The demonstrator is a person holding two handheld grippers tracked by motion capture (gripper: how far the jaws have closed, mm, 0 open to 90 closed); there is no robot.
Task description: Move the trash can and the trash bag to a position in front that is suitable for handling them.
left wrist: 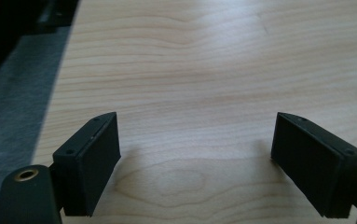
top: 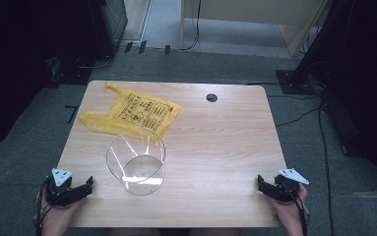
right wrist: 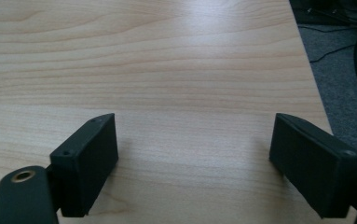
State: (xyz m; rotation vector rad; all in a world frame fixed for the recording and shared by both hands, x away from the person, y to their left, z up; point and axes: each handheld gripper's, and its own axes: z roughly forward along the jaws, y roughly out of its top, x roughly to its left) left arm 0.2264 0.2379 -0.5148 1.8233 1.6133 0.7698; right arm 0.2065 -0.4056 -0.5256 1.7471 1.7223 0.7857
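My left gripper (top: 88, 184) rests at the near left corner of the table (top: 215, 147), jaws apart on bare wood. My right gripper (top: 261, 183) rests near right, jaws apart too. The tub (top: 136, 164) stands just right of my left gripper, the yellow bag (top: 132, 115) beyond it.

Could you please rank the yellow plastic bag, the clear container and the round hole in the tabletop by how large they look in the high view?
1. yellow plastic bag, widest as it lies flat
2. clear container, nearer the camera, so close to the bag
3. round hole, much the smallest
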